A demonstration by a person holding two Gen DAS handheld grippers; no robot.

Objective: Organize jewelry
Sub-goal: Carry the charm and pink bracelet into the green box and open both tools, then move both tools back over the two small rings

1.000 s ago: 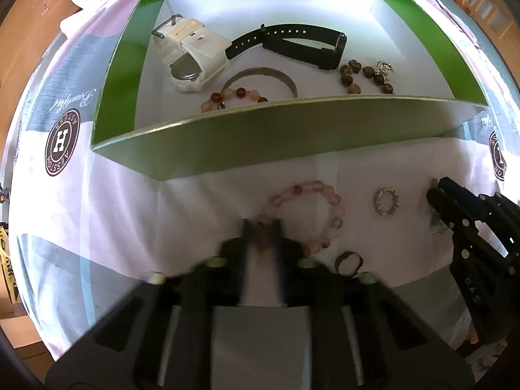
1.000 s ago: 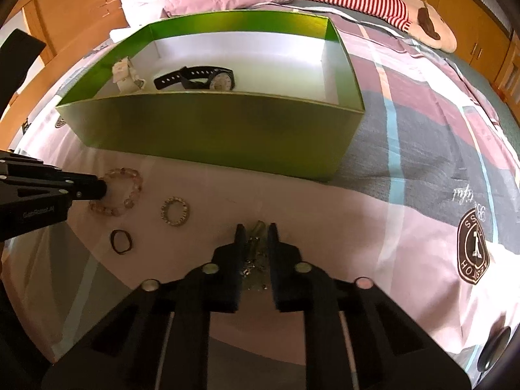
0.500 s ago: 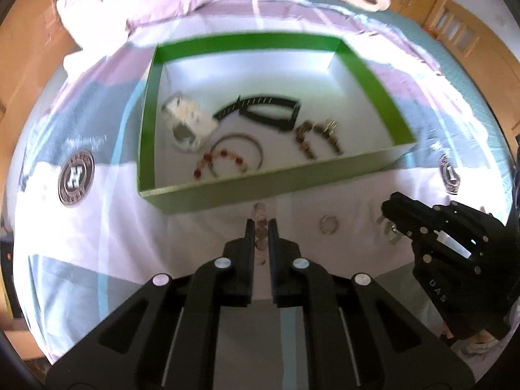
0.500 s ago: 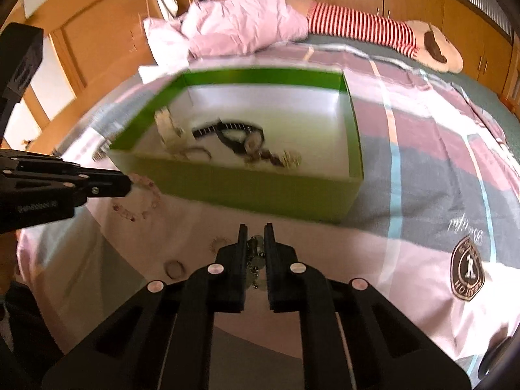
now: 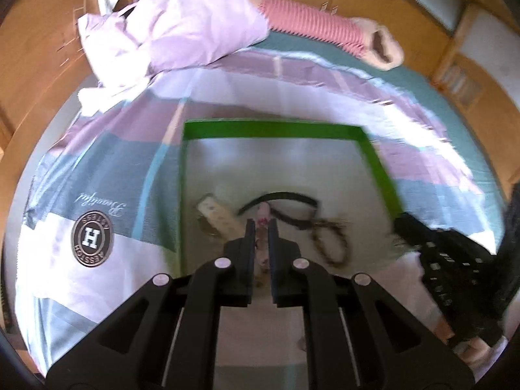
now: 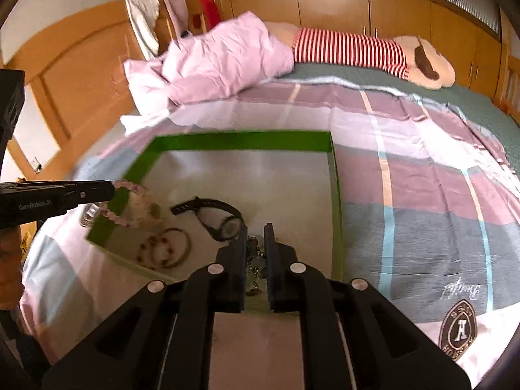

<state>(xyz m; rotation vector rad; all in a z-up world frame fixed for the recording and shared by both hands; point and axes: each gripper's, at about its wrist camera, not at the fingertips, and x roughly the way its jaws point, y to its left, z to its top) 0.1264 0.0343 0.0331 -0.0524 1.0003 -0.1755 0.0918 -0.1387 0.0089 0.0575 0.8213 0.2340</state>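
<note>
A green box (image 5: 377, 162) with a white floor lies on the bed; it also shows in the right wrist view (image 6: 234, 139). Inside lie a black watch (image 6: 214, 214), a white watch (image 5: 217, 214), a bangle with a red bead bracelet (image 6: 169, 250) and a dark bead bracelet (image 5: 331, 243). My left gripper (image 5: 260, 227) is shut on a pink bead bracelet (image 6: 130, 204) and holds it above the box's left wall. My right gripper (image 6: 254, 234) is shut on a silver chain piece (image 6: 255, 260) above the box's near right part.
The bed carries a pink, grey and white patchwork cover (image 6: 422, 175). A pink pillow (image 6: 221, 61) and a striped plush toy (image 6: 357, 52) lie at the far end. Wooden cupboards (image 6: 325, 3) stand behind the bed.
Both grippers have risen from the bedcover and moved forward over the box, each carrying its piece. The box now lies below them instead of ahead.
</note>
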